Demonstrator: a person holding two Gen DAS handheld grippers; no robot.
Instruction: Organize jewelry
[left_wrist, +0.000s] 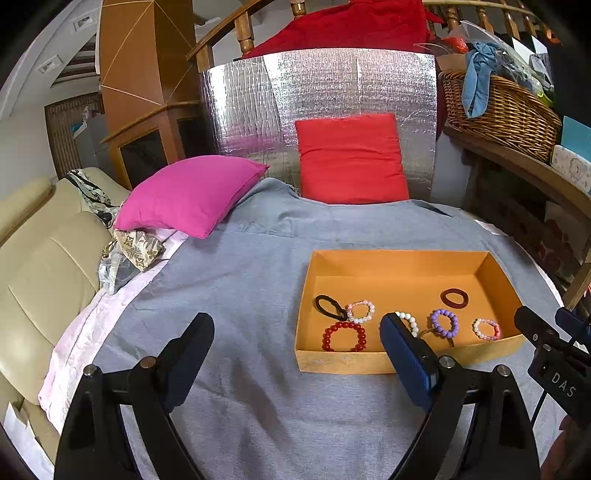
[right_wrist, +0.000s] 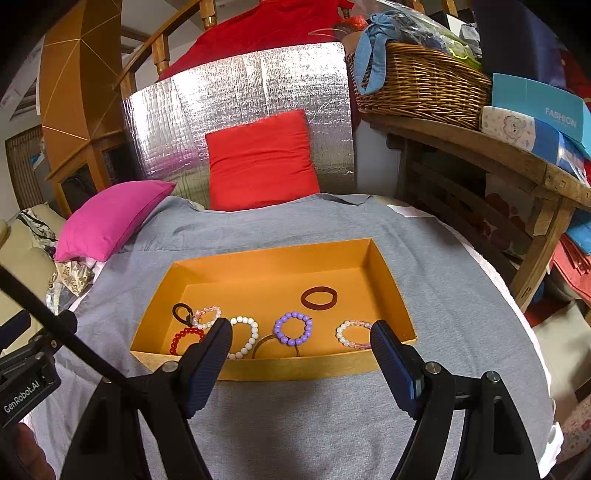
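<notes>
Our right claw (right_wrist: 301, 341), spread and empty, hangs just short of the orange box (right_wrist: 295, 369), whose long axis runs crosswise, with the purple bead bracelet (right_wrist: 293, 328) straight ahead, while our left claw (left_wrist: 297, 334), also spread, sits farther off to its left.

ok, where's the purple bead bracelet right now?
Purple bead bracelet lies inside the orange cardboard tray, near its front wall, between the white bead bracelet and the pink-white bead bracelet.

Beige sofa (left_wrist: 40, 266), wooden banister (left_wrist: 221, 33)
</notes>
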